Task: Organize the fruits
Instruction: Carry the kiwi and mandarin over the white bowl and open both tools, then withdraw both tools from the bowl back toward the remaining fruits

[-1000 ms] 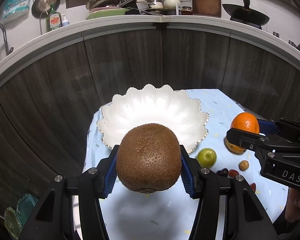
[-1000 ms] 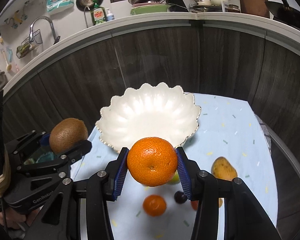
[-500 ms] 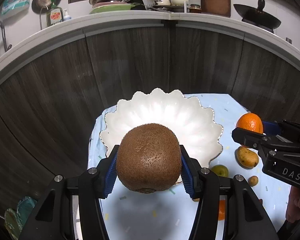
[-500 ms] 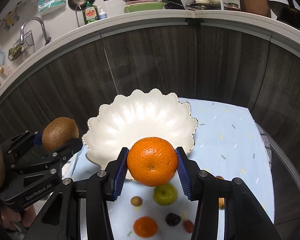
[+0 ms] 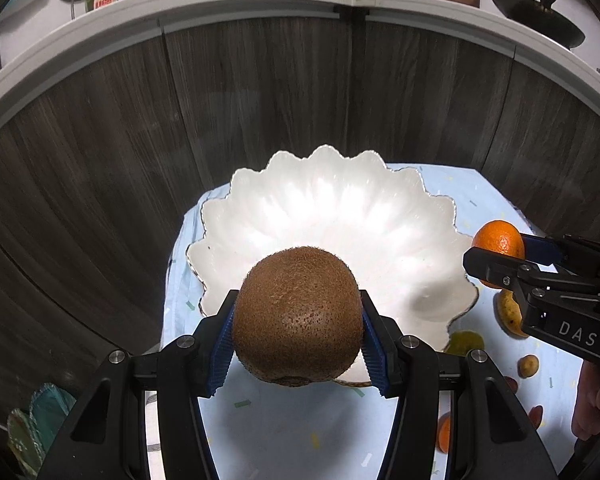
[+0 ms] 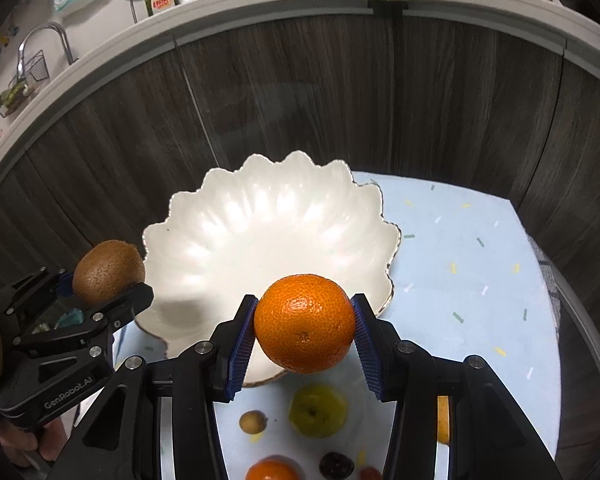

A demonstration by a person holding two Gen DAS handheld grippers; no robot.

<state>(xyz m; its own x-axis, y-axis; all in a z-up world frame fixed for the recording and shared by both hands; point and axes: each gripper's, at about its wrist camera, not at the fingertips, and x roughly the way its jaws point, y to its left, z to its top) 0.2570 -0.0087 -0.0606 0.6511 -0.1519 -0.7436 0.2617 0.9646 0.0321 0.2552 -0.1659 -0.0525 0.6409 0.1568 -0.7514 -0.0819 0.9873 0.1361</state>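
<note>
A brown kiwi (image 5: 298,316) is clamped between the blue pads of my left gripper (image 5: 298,336), held above the near rim of a white scalloped bowl (image 5: 328,216). My right gripper (image 6: 305,340) is shut on an orange (image 6: 305,328) over the bowl's (image 6: 260,224) near right rim. In the left wrist view the right gripper (image 5: 512,256) shows at the right with the orange (image 5: 498,236). In the right wrist view the left gripper (image 6: 96,284) shows at the left with the kiwi (image 6: 108,272). The bowl holds nothing.
On the light blue cloth (image 6: 468,264) below the bowl lie a green apple (image 6: 318,410), a small tan fruit (image 6: 253,421), a second orange (image 6: 272,470), a dark plum (image 6: 336,465) and a yellow mango (image 5: 510,314). Dark wood cabinet fronts (image 5: 260,100) rise behind the table.
Both grippers have moved forward and down toward the bowl with their fruits; the bowl looks larger and nearer, and the loose fruits have slid toward the bottom of both views.
</note>
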